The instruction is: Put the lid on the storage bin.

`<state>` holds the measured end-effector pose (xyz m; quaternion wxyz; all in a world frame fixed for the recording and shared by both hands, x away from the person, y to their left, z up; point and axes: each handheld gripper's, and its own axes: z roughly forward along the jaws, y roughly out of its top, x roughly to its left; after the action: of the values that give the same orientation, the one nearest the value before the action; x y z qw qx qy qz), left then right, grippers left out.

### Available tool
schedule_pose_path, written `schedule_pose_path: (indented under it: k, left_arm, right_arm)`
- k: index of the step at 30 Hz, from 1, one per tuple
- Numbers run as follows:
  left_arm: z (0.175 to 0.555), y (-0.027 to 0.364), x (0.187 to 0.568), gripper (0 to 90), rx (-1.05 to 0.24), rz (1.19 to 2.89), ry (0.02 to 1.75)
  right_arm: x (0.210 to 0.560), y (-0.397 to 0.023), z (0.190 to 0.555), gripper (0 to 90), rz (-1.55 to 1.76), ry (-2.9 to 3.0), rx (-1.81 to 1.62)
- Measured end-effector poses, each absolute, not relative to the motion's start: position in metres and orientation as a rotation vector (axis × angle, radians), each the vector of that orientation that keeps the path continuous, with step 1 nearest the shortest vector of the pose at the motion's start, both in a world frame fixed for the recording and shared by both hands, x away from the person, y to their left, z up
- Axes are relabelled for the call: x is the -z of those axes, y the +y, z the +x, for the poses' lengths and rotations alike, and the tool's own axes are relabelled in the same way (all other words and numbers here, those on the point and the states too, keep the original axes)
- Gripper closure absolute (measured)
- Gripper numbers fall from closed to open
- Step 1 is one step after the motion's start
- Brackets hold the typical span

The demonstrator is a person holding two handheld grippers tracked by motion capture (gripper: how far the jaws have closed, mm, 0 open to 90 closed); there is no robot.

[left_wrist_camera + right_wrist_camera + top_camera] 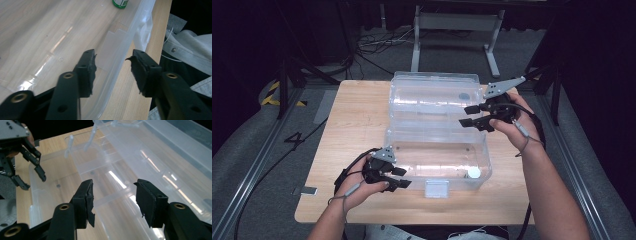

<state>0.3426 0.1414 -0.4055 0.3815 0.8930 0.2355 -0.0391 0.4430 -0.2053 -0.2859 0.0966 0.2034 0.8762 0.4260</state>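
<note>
A clear plastic box (437,150) sat open in the middle of the wooden table (352,130). My left tool (113,67) straddled its near wall, spread, pads not touching it. My right tool (115,195) hovered spread over the raised lid (432,92), holding nothing.

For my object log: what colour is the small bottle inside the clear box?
The small bottle is green with a white cap; the green shows best in the left gripper view.
</note>
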Motion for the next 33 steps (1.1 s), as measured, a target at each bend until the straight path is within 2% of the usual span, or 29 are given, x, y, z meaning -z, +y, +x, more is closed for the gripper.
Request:
schedule_pose_path:
  k: [6, 17, 25, 29, 33]
  left_arm:
    - [0.344, 0.141, 0.410, 69.6, 0.125, 2.297, 0.597]
    - [0.344, 0.140, 0.411, 71.4, 0.101, 2.326, 0.583]
    - [0.345, 0.139, 0.412, 72.0, 0.100, 2.333, 0.570]
    - [0.345, 0.139, 0.412, 72.3, 0.098, 2.338, 0.568]
    - [0.345, 0.139, 0.412, 72.3, 0.098, 2.340, 0.570]
  right_arm:
    - [0.279, -0.189, 0.460, 48.3, 0.598, 2.598, -1.236]
    - [0.284, -0.166, 0.486, 47.3, 0.602, 2.651, -1.171]
    - [0.293, -0.154, 0.497, 57.0, 0.530, 2.764, -1.078]
    - [0.298, -0.148, 0.502, 68.2, 0.486, 2.779, -1.010]
    - [0.297, -0.146, 0.503, 73.4, 0.483, 2.789, -0.999]
